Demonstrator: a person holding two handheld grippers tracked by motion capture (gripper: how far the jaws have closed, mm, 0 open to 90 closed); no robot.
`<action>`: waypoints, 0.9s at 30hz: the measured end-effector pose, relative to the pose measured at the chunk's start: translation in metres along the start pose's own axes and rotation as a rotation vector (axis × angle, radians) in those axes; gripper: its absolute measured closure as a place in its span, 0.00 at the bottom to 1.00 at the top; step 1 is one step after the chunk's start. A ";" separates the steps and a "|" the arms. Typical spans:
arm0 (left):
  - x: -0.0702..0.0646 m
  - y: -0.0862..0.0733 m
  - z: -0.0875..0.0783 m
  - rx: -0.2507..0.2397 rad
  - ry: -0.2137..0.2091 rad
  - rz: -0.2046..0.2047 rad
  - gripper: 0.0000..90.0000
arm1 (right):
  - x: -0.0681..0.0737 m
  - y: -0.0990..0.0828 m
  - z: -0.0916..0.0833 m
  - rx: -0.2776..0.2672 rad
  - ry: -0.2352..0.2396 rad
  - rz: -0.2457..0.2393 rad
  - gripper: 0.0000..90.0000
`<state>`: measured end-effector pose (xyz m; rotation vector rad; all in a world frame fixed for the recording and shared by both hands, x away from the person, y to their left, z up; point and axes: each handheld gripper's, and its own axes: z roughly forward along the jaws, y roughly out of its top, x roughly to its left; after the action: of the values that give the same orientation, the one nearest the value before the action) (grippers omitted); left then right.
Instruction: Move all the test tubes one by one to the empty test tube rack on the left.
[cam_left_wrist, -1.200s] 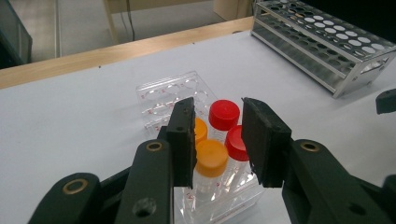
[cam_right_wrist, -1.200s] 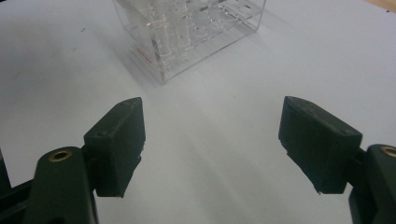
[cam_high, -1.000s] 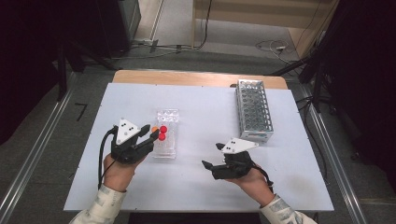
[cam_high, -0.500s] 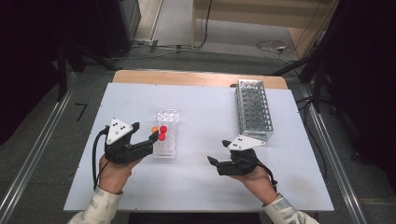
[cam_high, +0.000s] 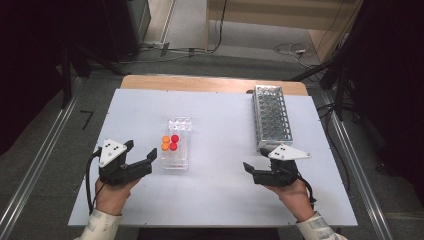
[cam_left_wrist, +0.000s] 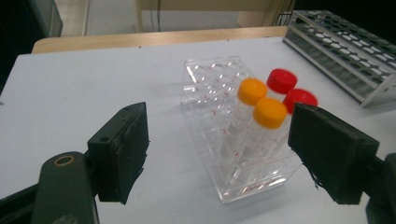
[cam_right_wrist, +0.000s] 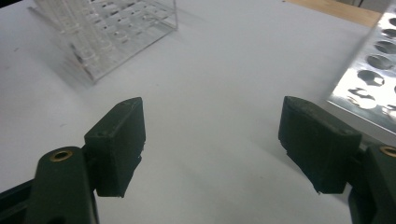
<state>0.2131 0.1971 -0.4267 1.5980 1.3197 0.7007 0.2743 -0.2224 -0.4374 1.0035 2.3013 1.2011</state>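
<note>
A clear plastic tube rack (cam_high: 179, 126) stands left of the table's middle. At its near end it holds two orange-capped tubes (cam_high: 165, 143) and two red-capped tubes (cam_high: 174, 142). My left gripper (cam_high: 141, 149) is open just left of that end, jaws pointing at the rack and touching nothing. In the left gripper view the orange caps (cam_left_wrist: 261, 102) and red caps (cam_left_wrist: 290, 88) rise between the open left gripper (cam_left_wrist: 217, 140). My right gripper (cam_high: 256, 161) is open over bare table at the front right, pointing left; the right gripper view shows the right gripper (cam_right_wrist: 212, 135) with nothing between its jaws.
A metal tube rack (cam_high: 272, 117) with several empty holes lies at the back right, just beyond the right gripper; its corner is near the right jaw (cam_right_wrist: 373, 79). The white table top (cam_high: 220, 200) ends in a wooden strip at the back.
The left gripper has drawn back to the left and toward the person, away from the rack. The right gripper has shifted to the right. Both stay open.
</note>
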 end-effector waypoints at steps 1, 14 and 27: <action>0.001 -0.003 0.001 0.009 0.000 0.002 0.21 | -0.003 -0.001 -0.002 0.000 -0.009 0.006 0.24; 0.025 -0.021 0.010 0.039 0.079 -0.004 0.16 | -0.032 -0.023 -0.025 -0.004 -0.101 0.073 0.24; 0.045 -0.027 0.002 0.036 0.133 -0.047 0.16 | -0.060 -0.044 -0.046 -0.018 -0.213 0.138 0.24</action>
<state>0.2147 0.2399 -0.4574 1.5665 1.4686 0.7691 0.2699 -0.3094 -0.4481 1.2366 2.0831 1.1052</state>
